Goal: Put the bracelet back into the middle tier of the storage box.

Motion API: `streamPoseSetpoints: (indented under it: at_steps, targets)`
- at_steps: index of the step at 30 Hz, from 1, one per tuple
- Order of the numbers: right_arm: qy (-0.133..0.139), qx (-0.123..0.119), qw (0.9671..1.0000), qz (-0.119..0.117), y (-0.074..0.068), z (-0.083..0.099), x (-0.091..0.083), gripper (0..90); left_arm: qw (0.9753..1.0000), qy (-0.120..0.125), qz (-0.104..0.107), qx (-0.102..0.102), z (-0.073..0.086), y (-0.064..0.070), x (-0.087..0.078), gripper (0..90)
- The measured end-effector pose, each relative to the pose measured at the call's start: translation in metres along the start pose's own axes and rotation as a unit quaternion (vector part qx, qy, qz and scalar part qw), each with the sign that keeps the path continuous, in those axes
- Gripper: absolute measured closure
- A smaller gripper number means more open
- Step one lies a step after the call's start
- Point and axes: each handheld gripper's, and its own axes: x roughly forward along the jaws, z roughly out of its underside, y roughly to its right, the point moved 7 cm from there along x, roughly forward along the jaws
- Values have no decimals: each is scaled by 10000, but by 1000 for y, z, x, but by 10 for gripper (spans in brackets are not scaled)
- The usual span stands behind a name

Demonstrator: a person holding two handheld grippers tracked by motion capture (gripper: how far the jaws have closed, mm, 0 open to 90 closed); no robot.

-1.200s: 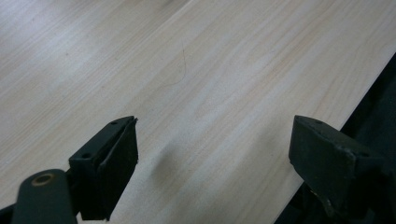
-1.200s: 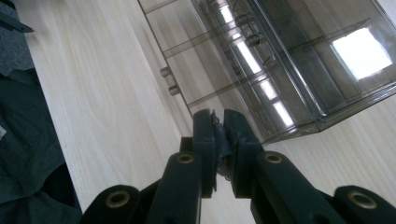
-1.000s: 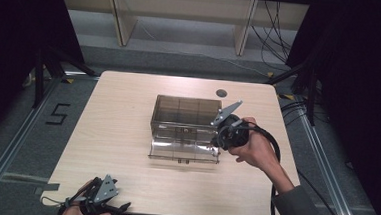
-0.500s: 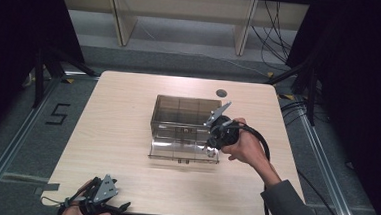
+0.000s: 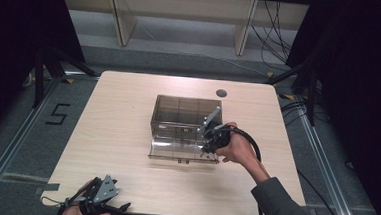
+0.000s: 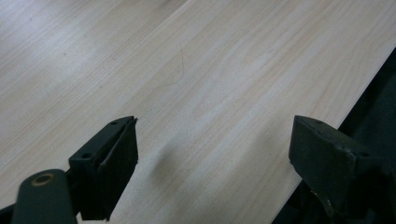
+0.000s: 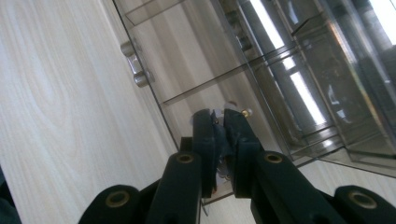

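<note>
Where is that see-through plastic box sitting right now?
In the high view the clear smoky organizer box sits near the middle of the wooden table, lid folded open toward the person, with the right gripper at the lid's right end.

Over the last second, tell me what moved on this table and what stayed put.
The right gripper moved left and in over the open front drawer of the clear plastic organizer box, jaws nearly closed. The left gripper, open at the near edge, and the box stayed put.

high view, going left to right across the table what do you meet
left gripper at the near edge → clear smoked plastic drawer box with its drawer pulled out → right gripper at the drawer's right end → hand holding it
</note>
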Motion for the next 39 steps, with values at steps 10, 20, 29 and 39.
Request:
streamPoseSetpoints:
  at_steps: [10, 20, 29, 39]
  targets:
    - [-206, -8, 9998, -46, 1, 4, 21, 842, 9999, -38, 81, -99, 1, 3, 1, 156]
    - [-258, 55, 9996, -62, 3, 7, 28, 782, 10000, 16, -14, -29, 0, 1, 0, 156]
    - [13, 205, 9998, 14, 4, 5, 15, 711, 10000, -10, -2, 9, 0, 0, 0, 156]
    - [218, 302, 9993, 33, 2, 8, 5, 633, 10000, -11, 20, 1, 1, 1, 1, 155]
